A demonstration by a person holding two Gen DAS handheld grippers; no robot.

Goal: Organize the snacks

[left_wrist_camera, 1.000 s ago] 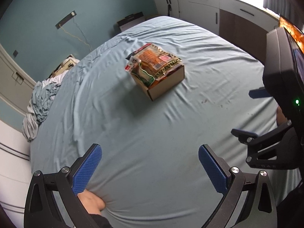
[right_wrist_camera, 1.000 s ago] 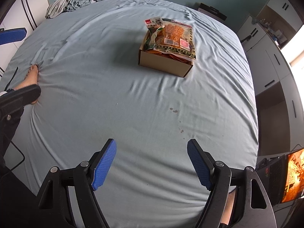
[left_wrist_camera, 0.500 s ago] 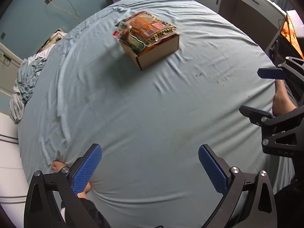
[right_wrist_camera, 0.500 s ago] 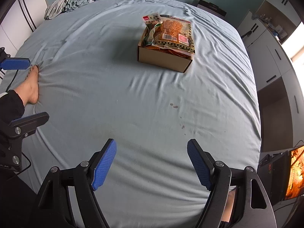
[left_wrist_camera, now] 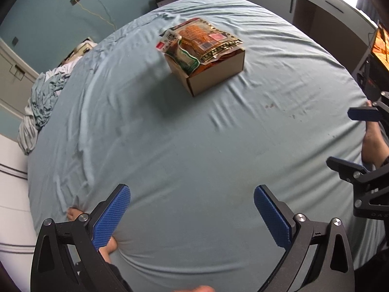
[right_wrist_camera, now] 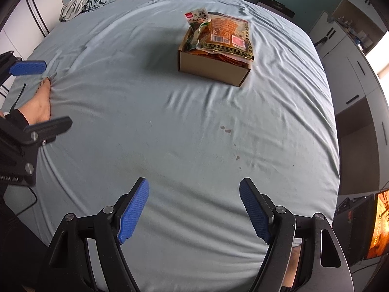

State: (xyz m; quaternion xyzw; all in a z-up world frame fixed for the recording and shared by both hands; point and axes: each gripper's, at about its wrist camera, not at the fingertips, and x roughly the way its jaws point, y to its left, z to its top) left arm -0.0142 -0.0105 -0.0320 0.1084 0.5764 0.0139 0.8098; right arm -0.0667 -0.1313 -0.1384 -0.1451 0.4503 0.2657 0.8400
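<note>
Overhead, wrinkled blue bed sheet (right_wrist_camera: 170, 133), perhaps stained, white cabinets (right_wrist_camera: 345, 56)

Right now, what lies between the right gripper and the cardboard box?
Only bare bed sheet, with wrinkles and small brown spots, between the right gripper and the cardboard box. The right wrist view shows it.
</note>
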